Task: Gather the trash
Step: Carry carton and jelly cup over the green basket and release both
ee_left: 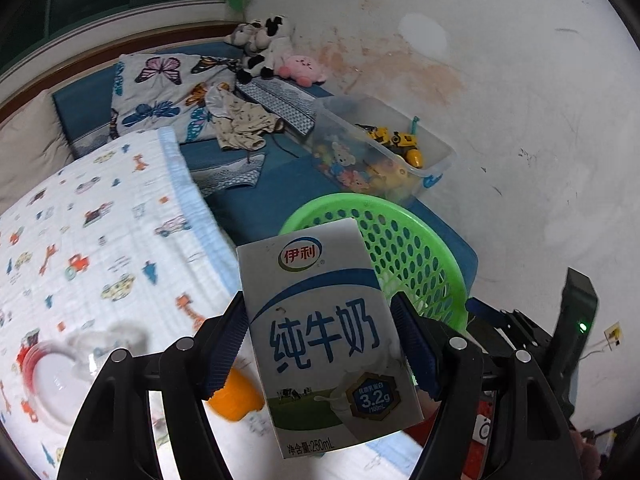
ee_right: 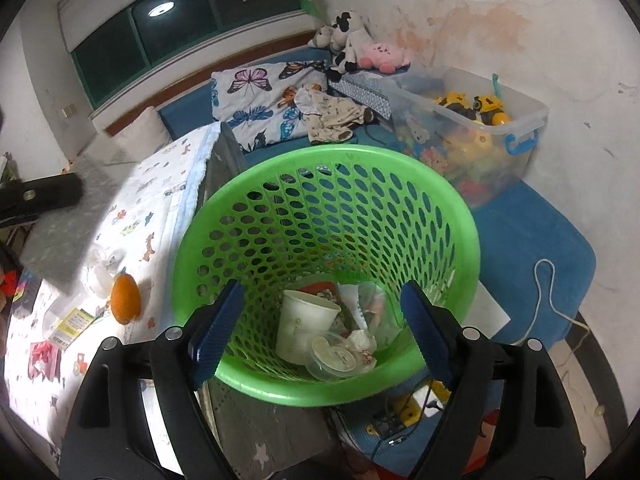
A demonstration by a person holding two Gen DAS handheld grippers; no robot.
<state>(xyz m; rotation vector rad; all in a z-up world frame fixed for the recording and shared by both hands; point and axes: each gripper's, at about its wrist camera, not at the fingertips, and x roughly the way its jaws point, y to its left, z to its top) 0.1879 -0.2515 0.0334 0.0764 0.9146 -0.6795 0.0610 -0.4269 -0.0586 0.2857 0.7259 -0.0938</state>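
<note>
Left gripper (ee_left: 320,344): clamped on the milk carton (ee_left: 326,336), held upright just short of the green basket (ee_left: 404,248).
Right gripper (ee_right: 320,328): jaws spread, empty, over the basket rim.
Advice: carry the carton past the rim, then release above the paper cup (ee_right: 302,324).

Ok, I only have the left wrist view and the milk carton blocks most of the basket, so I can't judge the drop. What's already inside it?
Observer: The green basket holds a white paper cup lying on its side, a clear lidded tub and crumpled wrappers.
Operator: Is the right gripper holding anything?
Observer: No, the right gripper is open and empty, with the basket's near rim between its fingers.
Operator: Any trash left on the blanket?
Observer: Besides the orange, a small yellow-green packet lies there.
</note>
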